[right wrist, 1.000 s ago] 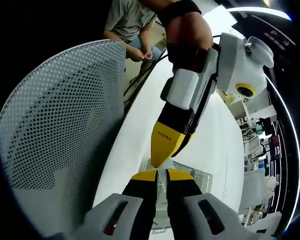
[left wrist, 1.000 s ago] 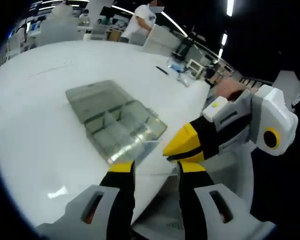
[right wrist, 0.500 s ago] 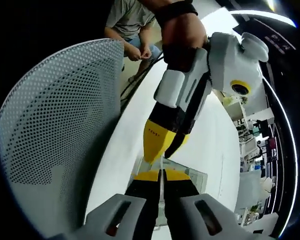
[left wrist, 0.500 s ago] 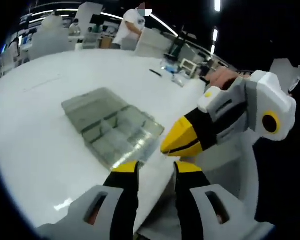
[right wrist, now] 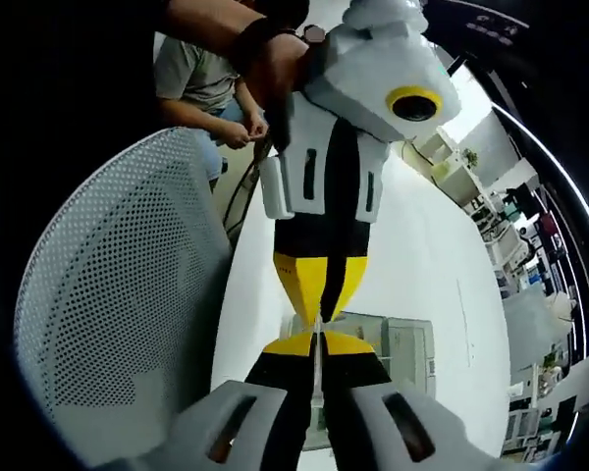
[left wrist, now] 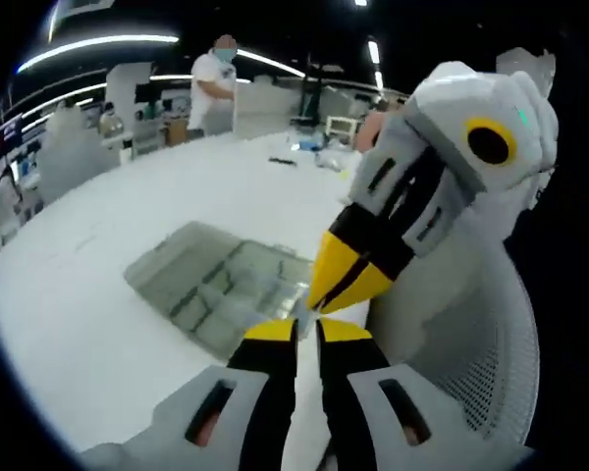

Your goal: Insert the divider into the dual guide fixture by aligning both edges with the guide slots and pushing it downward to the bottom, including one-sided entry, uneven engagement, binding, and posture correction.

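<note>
Right gripper view: the right gripper has its yellow-tipped fingers clenched on a thin clear divider, which sits edge-on between them. The left gripper comes in from the far side, tips almost touching, apparently pinching the same sheet, though I can't be sure. In the left gripper view, the left gripper fingers are nearly together. Just beyond the tips, a clear compartmented fixture lies flat on the white tabletop. A white mesh chair back stands to the left, and a seated person is farther off.
</note>
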### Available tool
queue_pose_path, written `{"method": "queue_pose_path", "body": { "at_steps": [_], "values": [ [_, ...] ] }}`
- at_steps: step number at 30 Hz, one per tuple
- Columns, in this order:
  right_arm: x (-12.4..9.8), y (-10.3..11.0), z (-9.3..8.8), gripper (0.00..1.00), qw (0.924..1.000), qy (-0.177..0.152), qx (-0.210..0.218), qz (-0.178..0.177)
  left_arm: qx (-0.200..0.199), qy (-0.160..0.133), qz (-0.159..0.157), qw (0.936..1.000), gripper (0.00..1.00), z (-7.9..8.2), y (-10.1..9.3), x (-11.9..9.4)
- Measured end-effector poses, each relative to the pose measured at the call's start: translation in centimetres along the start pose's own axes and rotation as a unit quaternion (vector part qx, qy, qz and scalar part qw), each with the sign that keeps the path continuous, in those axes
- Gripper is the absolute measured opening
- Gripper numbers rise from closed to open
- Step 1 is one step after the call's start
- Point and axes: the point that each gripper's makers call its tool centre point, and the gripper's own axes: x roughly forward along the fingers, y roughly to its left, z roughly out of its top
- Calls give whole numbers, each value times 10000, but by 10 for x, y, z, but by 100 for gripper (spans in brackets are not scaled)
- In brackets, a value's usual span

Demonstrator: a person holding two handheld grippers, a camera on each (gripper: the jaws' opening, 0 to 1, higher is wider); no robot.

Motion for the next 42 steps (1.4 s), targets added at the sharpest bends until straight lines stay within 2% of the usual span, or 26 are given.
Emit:
{"method": "queue_pose_path", "body": {
  "at_steps": [3,6,8,9,13,21,25,28,30,32,35,38,42],
  "values": [
    [-3,1,4,0,9992,-234,311,132,276,90,3,9996,6,-1,0,0],
    [-4,1,9,0,9973,-443,530,256,480,20,-42,9988,3,3,-2,0],
    [-5,-1,5,0,9976,-363,523,268,542,9,-93,9985,2,2,-4,1],
    [-5,1,4,0,9972,-359,550,358,752,75,-145,9970,2,2,-6,2],
    [-4,7,1,0,9974,-189,447,541,1140,286,-229,9928,0,1,-11,5],
    [0,8,-4,0,9971,68,357,674,1255,423,-195,9910,0,1,-9,7],
    [0,7,-6,0,9968,90,283,742,1048,304,-159,9939,2,1,-7,8],
    [-2,2,-7,0,9965,95,332,765,753,101,-77,9971,11,4,-5,7],
    [-4,-1,-9,0,9959,110,391,807,764,71,-31,9970,12,4,-3,6],
    [-5,-5,-11,0,9956,85,475,809,707,76,74,9974,15,2,0,5],
    [-3,-12,-18,0,9948,66,645,784,474,-231,159,9985,19,6,4,1],
    [-3,-17,-27,0,9939,119,750,796,409,-190,232,9987,22,2,7,-2],
    [-5,-28,-32,0,9919,57,994,792,256,-319,298,9987,25,0,9,-6]
  ]
}}
